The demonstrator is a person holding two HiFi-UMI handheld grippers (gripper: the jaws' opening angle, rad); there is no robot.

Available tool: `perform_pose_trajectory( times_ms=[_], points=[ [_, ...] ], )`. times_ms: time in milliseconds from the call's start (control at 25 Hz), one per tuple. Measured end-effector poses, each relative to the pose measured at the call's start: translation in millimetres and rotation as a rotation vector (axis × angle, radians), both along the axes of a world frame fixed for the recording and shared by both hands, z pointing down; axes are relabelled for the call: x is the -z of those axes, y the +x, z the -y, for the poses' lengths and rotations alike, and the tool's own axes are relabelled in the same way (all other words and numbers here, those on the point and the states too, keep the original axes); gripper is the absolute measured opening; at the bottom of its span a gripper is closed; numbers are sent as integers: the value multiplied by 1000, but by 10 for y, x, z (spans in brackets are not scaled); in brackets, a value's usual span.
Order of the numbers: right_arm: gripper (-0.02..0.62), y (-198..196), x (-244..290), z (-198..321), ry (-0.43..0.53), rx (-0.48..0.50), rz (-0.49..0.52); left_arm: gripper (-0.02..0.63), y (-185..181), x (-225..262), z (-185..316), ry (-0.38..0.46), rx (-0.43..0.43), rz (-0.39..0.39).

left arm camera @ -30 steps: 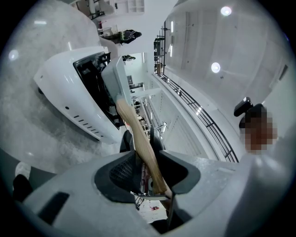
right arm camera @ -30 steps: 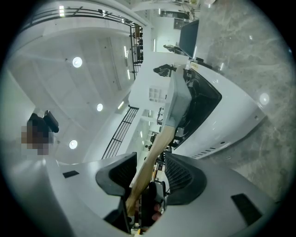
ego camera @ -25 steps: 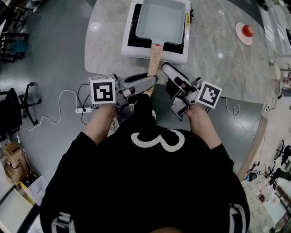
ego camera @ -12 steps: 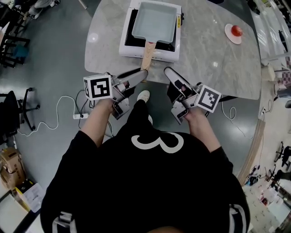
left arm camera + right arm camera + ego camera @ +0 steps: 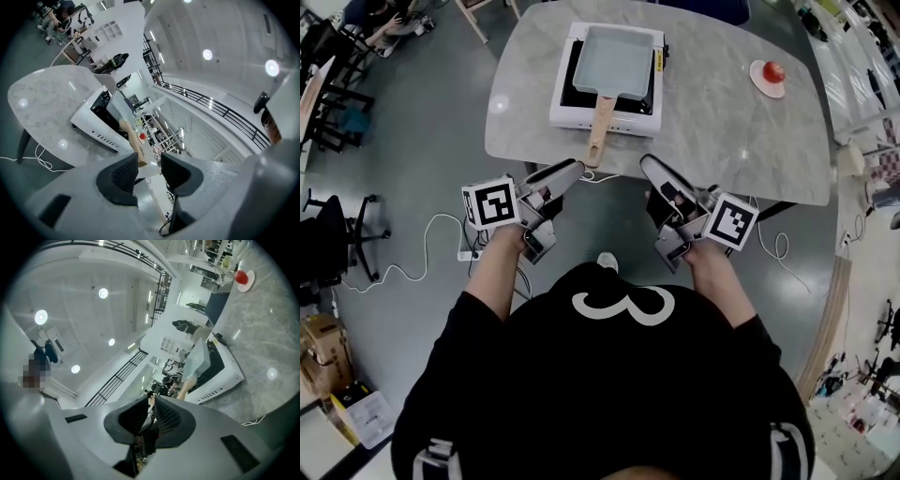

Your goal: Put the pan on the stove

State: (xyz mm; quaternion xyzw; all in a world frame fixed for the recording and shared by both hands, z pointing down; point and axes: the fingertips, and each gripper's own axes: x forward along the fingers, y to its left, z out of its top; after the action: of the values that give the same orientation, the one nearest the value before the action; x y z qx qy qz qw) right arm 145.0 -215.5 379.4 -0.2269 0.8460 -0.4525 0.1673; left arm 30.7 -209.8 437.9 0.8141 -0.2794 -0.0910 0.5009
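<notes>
Pan (image 5: 617, 58) placement checks out. It sits level on the black cooking area of the stove (image 5: 567, 114), at the upper middle of the head view. Its wooden handle (image 5: 599, 131) points down the frame toward you. The handle overhangs the stove's white front and ends above the surface (image 5: 722, 141), close to the near edge. I judge that the handle lies this way because you work it from that side, and it leaves the pan easy to take up again.

Your left claw (image 5: 570, 171) is released. Its own view shows the two dark pads apart with only open air between them. It hangs off the surface edge, just below and left of the handle tip, touching nothing.

Your right claw (image 5: 652, 167) holds nothing either. Its jaws have just been closing and now stand all but together, with no object between them. It also hangs off the edge, lower right of the handle and well apart from it.

Both claws point roughly level toward the stove and are held over the floor, not over the surface, so neither is supporting the pan. The pan rests on the stove under its own weight.

A small plate (image 5: 757, 80) carrying a red item sits at the upper right, well clear of the stove.

Judgement: the placement appears done, and no correction to the pan seems required.
</notes>
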Motion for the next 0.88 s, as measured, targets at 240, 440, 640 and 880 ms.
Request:
perform_pose_trajectory(
  times_ms=[240, 440, 640, 880],
  points=[
    [29, -162, 359, -327, 140, 50, -111, 79, -28, 595, -278, 202, -25, 65],
    [23, -452, 650, -769, 247, 98, -187, 34, -66, 1085, -657, 366, -66, 142],
    [15, -652, 889, -1152, 336, 71, -269, 21, -55, 1448, -1091, 507, -131, 205],
    [14, -844, 1110, -1710, 430, 49, -313, 18, -102, 1700, -1640, 606, -173, 220]
  ],
)
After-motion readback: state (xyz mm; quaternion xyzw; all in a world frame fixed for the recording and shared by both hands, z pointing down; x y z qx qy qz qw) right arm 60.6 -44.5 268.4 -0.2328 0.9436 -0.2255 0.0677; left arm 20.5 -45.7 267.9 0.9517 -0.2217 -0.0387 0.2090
